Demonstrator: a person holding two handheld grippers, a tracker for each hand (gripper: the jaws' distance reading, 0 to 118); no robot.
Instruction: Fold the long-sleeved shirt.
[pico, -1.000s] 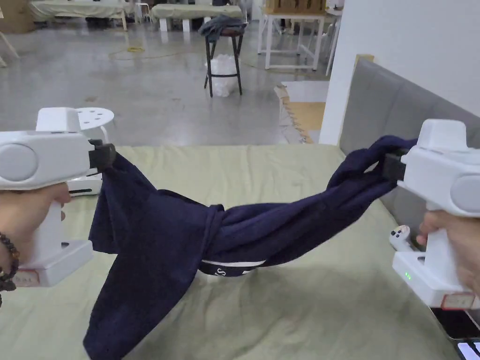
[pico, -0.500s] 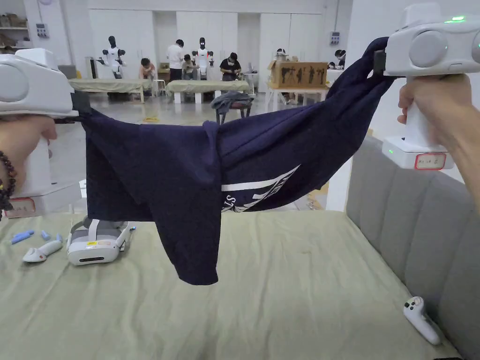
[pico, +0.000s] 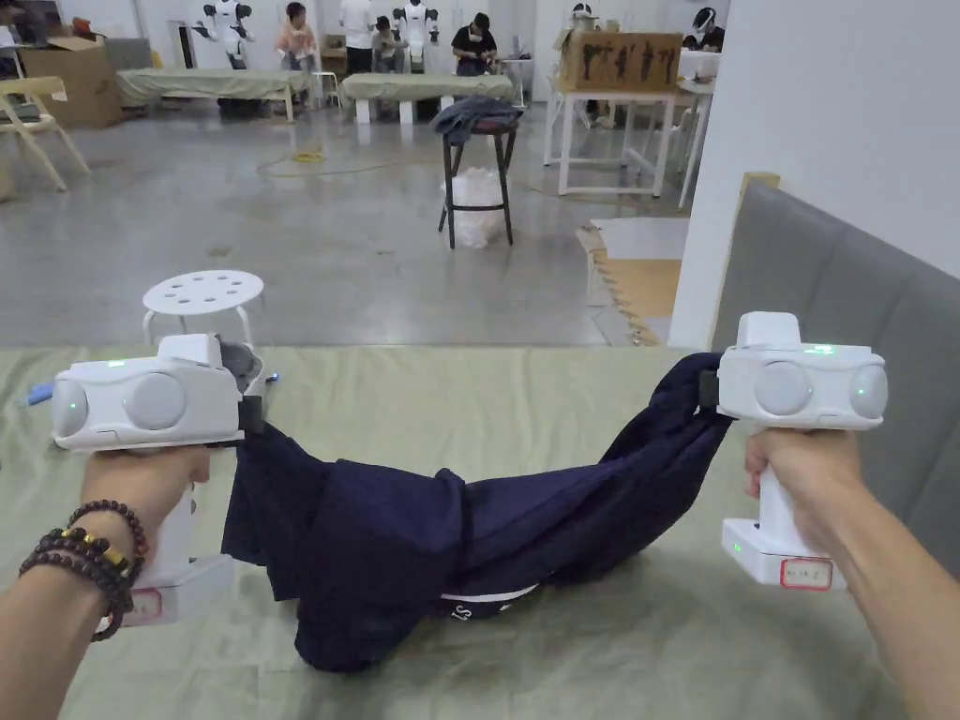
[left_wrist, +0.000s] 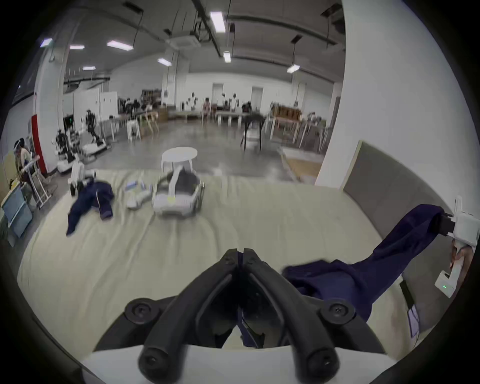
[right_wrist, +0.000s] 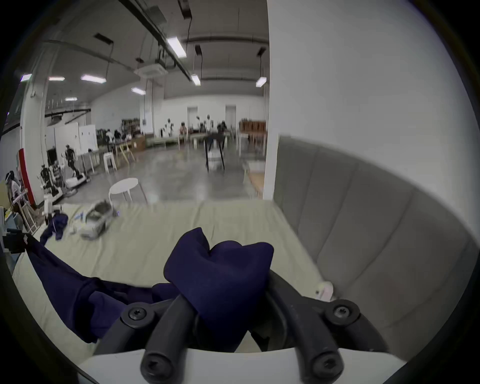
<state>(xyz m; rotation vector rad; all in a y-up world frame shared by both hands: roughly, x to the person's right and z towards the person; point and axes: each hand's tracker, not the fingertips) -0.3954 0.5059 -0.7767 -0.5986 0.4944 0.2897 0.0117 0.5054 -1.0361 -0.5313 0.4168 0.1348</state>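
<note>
A navy long-sleeved shirt (pico: 394, 534) sags between two handheld grippers above a green-sheeted bed (pico: 525, 394), its middle w/ a white printed band touching the sheet. Left gripper (left_wrist: 240, 256): jaws pinched together on a thin edge of fabric. Right gripper (right_wrist: 228, 298): jaws clamped around a thick bunched wad. Judging by the twisted, rope-like cloth, folding hasn't begun; it's not yet spread flat, and sleeves and body are unfolded.
</note>
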